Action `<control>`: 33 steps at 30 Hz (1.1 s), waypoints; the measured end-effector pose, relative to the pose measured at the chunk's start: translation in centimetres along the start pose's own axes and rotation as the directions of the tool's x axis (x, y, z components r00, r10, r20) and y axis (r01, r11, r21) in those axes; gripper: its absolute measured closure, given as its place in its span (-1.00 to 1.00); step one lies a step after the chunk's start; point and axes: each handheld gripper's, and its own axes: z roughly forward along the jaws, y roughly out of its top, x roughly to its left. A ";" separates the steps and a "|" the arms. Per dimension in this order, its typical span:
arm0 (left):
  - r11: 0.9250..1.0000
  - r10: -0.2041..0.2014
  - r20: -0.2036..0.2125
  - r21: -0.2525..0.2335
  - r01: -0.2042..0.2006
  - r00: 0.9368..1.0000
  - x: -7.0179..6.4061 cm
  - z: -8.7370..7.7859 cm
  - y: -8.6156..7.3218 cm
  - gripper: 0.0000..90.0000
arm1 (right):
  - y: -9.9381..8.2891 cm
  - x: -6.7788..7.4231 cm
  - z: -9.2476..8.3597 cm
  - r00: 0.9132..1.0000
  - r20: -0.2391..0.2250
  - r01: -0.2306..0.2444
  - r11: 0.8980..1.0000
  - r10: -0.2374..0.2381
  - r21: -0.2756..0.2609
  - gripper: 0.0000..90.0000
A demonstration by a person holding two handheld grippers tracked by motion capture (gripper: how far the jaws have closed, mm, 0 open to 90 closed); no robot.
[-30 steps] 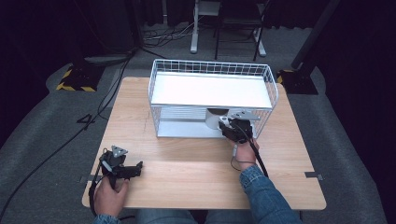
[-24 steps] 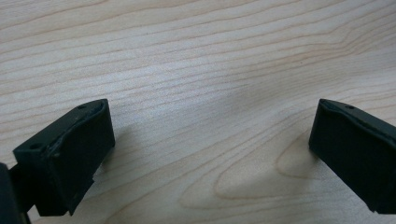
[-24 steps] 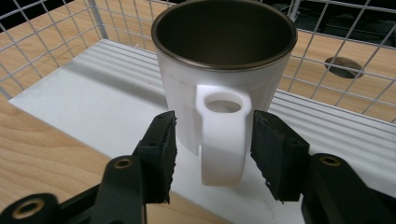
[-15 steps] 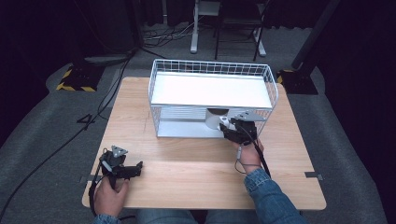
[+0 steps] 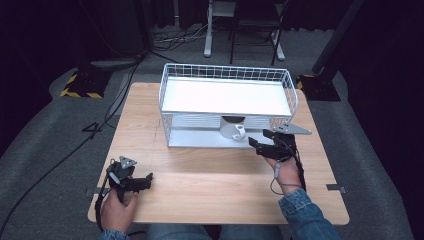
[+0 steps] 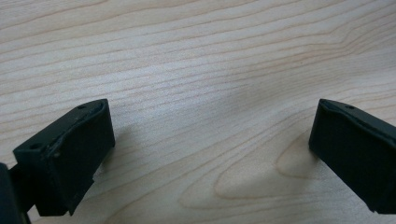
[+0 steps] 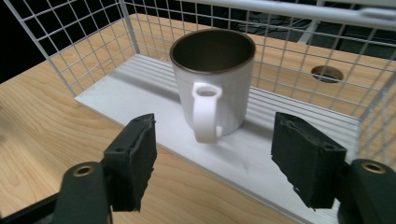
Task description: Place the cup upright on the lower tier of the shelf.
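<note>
Nearest the person, the left gripper [image 5: 134,181] sits low over the front left part of the wooden table [image 5: 210,175], held in the left hand [image 5: 119,200]; in the left gripper view its jaws stand wide apart with only bare wood grain between them; it lies where it lay a second ago, with no shift to be seen.

Farther in and to the right, the right gripper [image 5: 260,142] is held by the right hand [image 5: 286,167], a denim sleeve [image 5: 305,215] behind it, its cable looping past the wrist; its jaws are spread wide and grip nothing. A second ago it was up against the front of the rack, in front of the lower shelf; now it stands a little nearer the person and lower on the table, just clear of the shelf's edge.

Beyond its tips, a white mug [image 7: 212,88] stands upright on the lower shelf [image 7: 140,88] of the white wire rack [image 5: 227,102], near the shelf's front edge, its handle [image 7: 205,112] turned toward the gripper and its dark inside showing; the mug is apart from both jaws. Earlier the gripper covered most of it in the high view; now it shows plainly [image 5: 232,131] under the rack's upper tray.
</note>
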 end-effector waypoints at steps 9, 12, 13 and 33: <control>1.000 0.000 0.000 0.000 0.000 1.000 0.0 0.0 0.0 -0.99 | -0.9 -1.6 -2.6 1.000 -0.017 0.016 1.000 -0.016 0.022 -0.51; 1.000 -0.003 0.000 -0.001 0.003 1.000 0.0 0.0 0.0 -0.99 | -1.5 -1.9 -3.6 0.999 -0.034 0.035 0.999 -0.033 0.037 -0.62; 1.000 -0.003 0.000 -0.001 0.003 1.000 0.0 0.0 0.0 -0.99 | -1.6 -2.0 -3.8 0.999 -0.036 0.038 0.999 -0.036 0.039 -0.64; 1.000 -0.002 0.000 0.000 0.002 1.000 0.0 0.0 0.0 -0.99 | -6.5 -3.9 -6.0 0.998 -0.050 0.042 0.985 -0.034 0.168 -0.67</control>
